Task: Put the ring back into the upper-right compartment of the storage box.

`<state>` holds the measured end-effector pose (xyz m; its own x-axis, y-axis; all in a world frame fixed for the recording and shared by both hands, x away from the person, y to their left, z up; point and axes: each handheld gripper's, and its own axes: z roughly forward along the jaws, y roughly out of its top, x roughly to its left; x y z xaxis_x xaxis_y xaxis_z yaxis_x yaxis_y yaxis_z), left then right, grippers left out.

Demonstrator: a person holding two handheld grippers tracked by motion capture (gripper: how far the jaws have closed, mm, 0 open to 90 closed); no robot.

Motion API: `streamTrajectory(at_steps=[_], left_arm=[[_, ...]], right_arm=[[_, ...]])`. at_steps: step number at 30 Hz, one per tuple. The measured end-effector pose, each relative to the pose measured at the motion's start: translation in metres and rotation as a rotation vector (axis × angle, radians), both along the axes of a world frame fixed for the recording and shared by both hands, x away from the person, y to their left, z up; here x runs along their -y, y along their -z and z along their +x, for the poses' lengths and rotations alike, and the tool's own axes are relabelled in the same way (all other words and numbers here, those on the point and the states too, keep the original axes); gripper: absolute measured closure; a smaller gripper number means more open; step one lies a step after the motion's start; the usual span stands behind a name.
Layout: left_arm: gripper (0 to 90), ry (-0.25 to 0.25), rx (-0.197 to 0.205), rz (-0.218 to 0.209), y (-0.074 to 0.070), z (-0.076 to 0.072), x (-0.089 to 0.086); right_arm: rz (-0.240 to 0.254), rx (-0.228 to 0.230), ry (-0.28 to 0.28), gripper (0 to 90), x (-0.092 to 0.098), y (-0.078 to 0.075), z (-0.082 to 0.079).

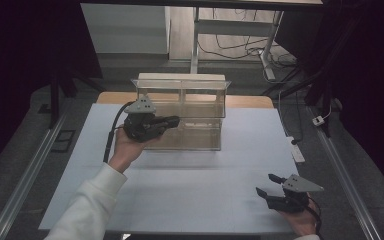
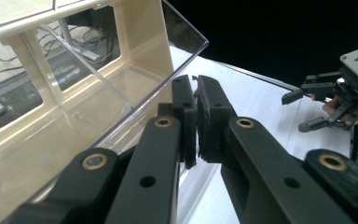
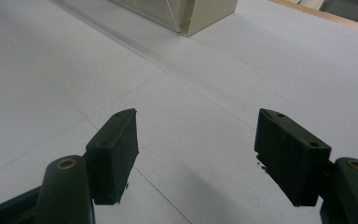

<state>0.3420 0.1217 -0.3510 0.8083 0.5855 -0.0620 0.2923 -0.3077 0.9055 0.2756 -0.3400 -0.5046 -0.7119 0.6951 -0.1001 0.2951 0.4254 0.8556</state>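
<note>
High view: clear, beige-framed two-tier organizer (image 1: 190,107).

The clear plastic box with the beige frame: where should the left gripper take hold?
Probably the clear plastic box's thin front wall, from above over its open rim. The shut left gripper beside it must open; the upright sheet fits between the pads.

Clear organizer (image 1: 180,107) with a beige, perhaps cream, frame; white table cover (image 1: 190,185); black fingers (image 3: 114,149).

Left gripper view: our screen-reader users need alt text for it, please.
The left gripper, black jaws shut with nothing between them, sits at the front wall of a clear plastic box with beige dividers. The right gripper waits open over the white table.
</note>
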Motion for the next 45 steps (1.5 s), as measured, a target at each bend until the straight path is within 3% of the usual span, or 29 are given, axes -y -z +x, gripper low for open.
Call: streamTrajectory(at_steps=[13,17,21,29,45], left_arm=[[85.8,-0.024,-0.004,-0.008,-0.004,0.023,0.01],[85.8,-0.031,-0.005,-0.007,-0.004,0.033,0.016],[85.8,-0.036,-0.02,-0.026,-0.001,0.041,0.023],[85.7,-0.065,-0.016,-0.019,-0.005,0.056,0.035],[84.0,-0.105,-0.015,-0.051,-0.002,0.064,0.038]], right_arm=[[0.004,-0.007,0.004,29.7,0.002,0.001,0.001],[0.045,-0.004,0.001,29.8,0.002,-0.001,0.001],[0.031,-0.009,-0.003,29.8,0.002,0.0,0.001],[0.032,-0.006,0.004,29.8,0.002,-0.001,-0.001],[0.03,-0.009,0.006,29.8,0.003,0.0,-0.002]])
